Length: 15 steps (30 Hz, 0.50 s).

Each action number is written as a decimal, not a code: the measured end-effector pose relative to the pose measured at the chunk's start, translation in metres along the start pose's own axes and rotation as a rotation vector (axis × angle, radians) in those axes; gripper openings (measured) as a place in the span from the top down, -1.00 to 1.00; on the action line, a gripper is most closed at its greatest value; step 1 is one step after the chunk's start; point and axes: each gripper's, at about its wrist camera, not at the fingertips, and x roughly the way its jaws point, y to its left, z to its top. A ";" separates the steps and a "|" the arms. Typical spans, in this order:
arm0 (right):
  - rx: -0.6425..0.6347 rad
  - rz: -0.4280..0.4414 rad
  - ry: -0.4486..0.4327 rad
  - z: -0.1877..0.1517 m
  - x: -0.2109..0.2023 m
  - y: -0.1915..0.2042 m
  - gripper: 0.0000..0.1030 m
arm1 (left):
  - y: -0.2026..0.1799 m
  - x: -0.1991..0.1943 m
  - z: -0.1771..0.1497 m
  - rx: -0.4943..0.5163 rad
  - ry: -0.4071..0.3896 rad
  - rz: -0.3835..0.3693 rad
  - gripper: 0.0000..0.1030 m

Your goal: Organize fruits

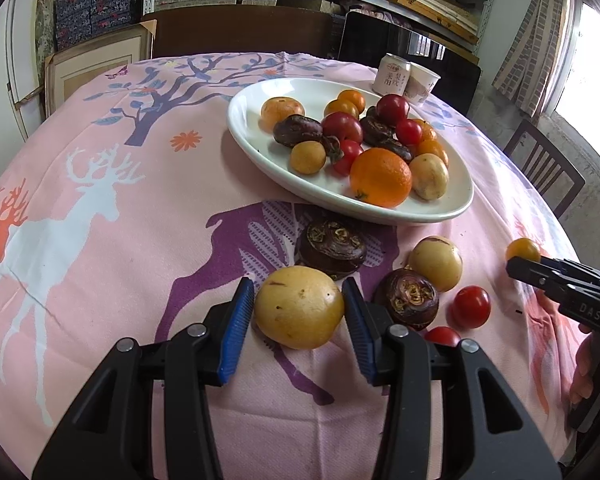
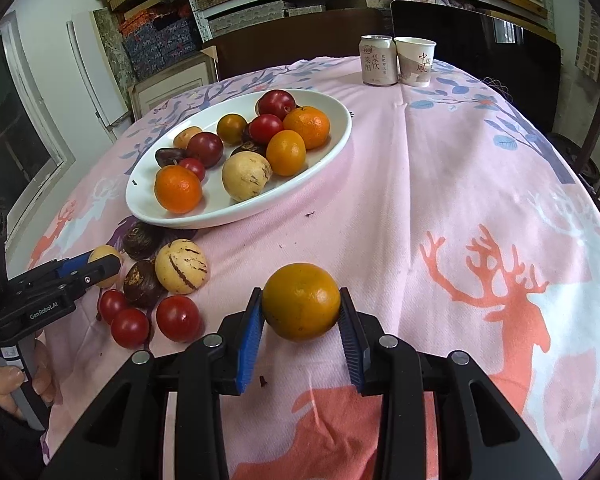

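Note:
A white oval plate (image 1: 440,211) (image 2: 220,221) holds several oranges, tomatoes, yellow and dark fruits. My left gripper (image 1: 298,286) is shut on a round yellow fruit (image 1: 299,307), both blue pads against its sides, low over the pink cloth. My right gripper (image 2: 300,293) is shut on a greenish orange (image 2: 301,301) close above the cloth. In the left wrist view the right gripper (image 1: 514,266) comes in from the right with that orange (image 1: 523,249) at its tip. In the right wrist view the left gripper (image 2: 108,264) shows at the left with the yellow fruit (image 2: 104,257).
Loose on the cloth below the plate lie two dark fruits (image 1: 331,249) (image 1: 406,298), a yellow fruit (image 1: 436,263) and tomatoes (image 1: 471,306). A can (image 2: 376,60) and a paper cup (image 2: 415,62) stand at the far edge. A chair (image 1: 548,176) is on the right.

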 end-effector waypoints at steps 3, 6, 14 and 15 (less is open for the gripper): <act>0.010 0.004 -0.009 -0.004 -0.009 -0.005 0.28 | -0.001 -0.002 0.000 0.002 -0.004 0.009 0.12; 0.018 0.003 -0.021 -0.009 -0.019 -0.009 0.28 | 0.000 -0.001 0.000 0.002 -0.004 0.017 0.12; 0.040 0.000 -0.053 -0.017 -0.042 -0.023 0.29 | -0.002 -0.005 -0.002 0.008 -0.020 0.037 0.12; 0.042 0.000 -0.057 -0.017 -0.044 -0.024 0.29 | -0.001 -0.007 -0.002 0.007 -0.027 0.036 0.12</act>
